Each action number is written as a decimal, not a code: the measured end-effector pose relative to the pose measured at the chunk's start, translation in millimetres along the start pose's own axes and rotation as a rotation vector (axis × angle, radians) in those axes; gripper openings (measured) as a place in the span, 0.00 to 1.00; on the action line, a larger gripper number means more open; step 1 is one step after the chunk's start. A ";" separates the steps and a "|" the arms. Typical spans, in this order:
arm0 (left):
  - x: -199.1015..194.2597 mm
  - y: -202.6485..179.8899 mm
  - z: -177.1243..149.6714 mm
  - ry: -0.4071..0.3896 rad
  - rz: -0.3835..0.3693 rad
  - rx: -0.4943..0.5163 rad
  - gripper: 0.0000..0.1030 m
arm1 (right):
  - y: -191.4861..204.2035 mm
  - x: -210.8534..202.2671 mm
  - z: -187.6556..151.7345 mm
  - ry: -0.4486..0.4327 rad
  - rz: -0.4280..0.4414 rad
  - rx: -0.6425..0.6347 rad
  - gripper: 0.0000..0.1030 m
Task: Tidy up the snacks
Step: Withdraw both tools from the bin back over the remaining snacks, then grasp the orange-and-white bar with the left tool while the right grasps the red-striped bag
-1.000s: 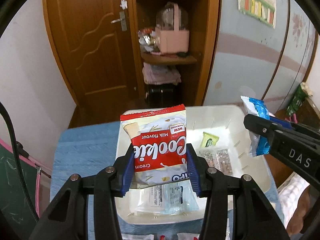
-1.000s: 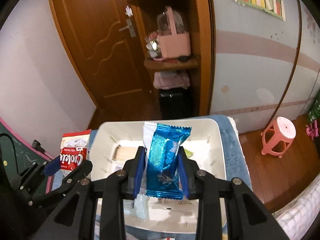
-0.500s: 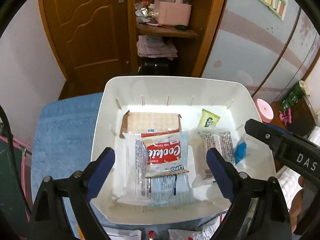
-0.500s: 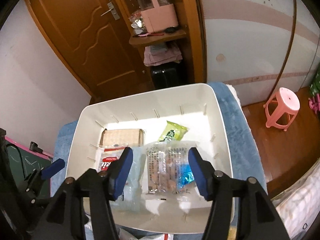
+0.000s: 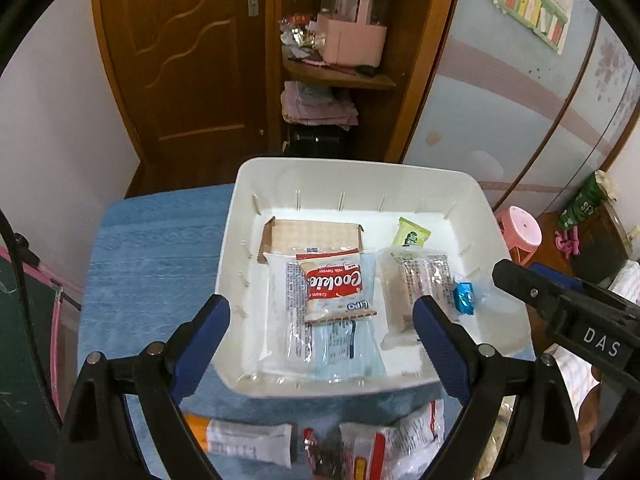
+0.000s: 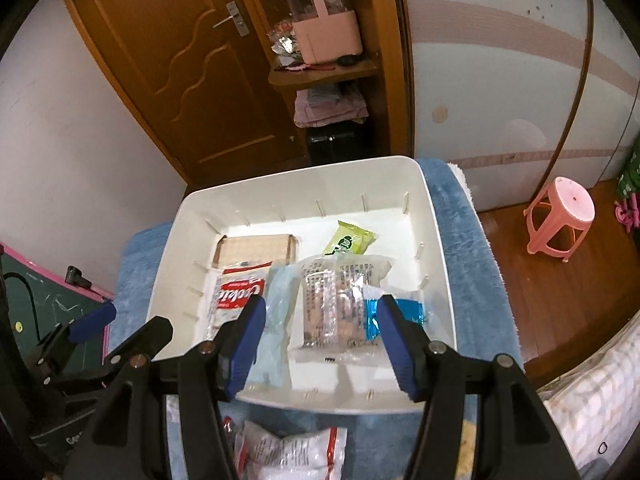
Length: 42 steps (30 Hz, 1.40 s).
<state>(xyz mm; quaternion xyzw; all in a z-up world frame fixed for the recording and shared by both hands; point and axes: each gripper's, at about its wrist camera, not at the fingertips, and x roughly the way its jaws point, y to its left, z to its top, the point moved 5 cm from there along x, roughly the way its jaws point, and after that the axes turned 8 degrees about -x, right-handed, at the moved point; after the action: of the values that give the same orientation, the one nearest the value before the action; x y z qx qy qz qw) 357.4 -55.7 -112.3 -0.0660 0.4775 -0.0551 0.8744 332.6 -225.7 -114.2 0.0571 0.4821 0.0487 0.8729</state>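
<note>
Two grippers, both empty and spread. Your left gripper [image 5: 320,320] hangs wide apart above the near half of the white bin [image 5: 478,194]; your right gripper [image 6: 322,322] stands moderately apart over the bin's right side, nothing between the pads of either.

Snacks in the bin: red Cookie pack [image 5: 334,286] lying flat on a clear wrapper, blue foil packet [image 6: 400,314] against the right wall, clear biscuit pack [image 6: 340,300] between them, small green sachet [image 5: 412,234] and a tan box [image 5: 316,234] toward the far side.

Not yet sorted: several packets [image 5: 248,438] on the blue towel [image 5: 152,248], just in front of the bin's near rim.

Judgement: next step looks like fetching from that near pile. Suggestions:
- Clear the rim before swinging back, so your fingers don't clip it.
- Take one packet per hand; the wrappers overlap and may drag neighbours.
- Pinch on a crimped end, not the puffed middle, as film looks slippery.
- Keep your hands apart; the right gripper's finger sits close beside the left's view.
</note>
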 end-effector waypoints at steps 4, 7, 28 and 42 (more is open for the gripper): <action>-31.1 2.4 -8.0 -0.025 -0.031 -0.008 0.90 | 9.0 -27.5 -6.4 -0.025 0.005 -0.017 0.57; -54.7 4.7 -16.6 -0.045 -0.039 0.006 0.90 | 16.8 -49.1 -12.7 -0.044 0.004 -0.039 0.57; -146.6 26.0 -73.0 -0.170 -0.021 0.210 0.90 | 58.7 -105.6 -80.5 -0.034 0.083 -0.161 0.62; -60.5 65.0 -120.1 0.023 0.048 0.349 0.90 | 84.5 -7.8 -137.7 0.142 0.198 -0.164 0.54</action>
<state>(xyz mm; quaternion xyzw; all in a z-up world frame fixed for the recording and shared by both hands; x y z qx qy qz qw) 225.9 10.4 -137.4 0.0990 0.4722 -0.1173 0.8680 209.2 -136.0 -168.0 0.0293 0.5292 0.1776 0.8292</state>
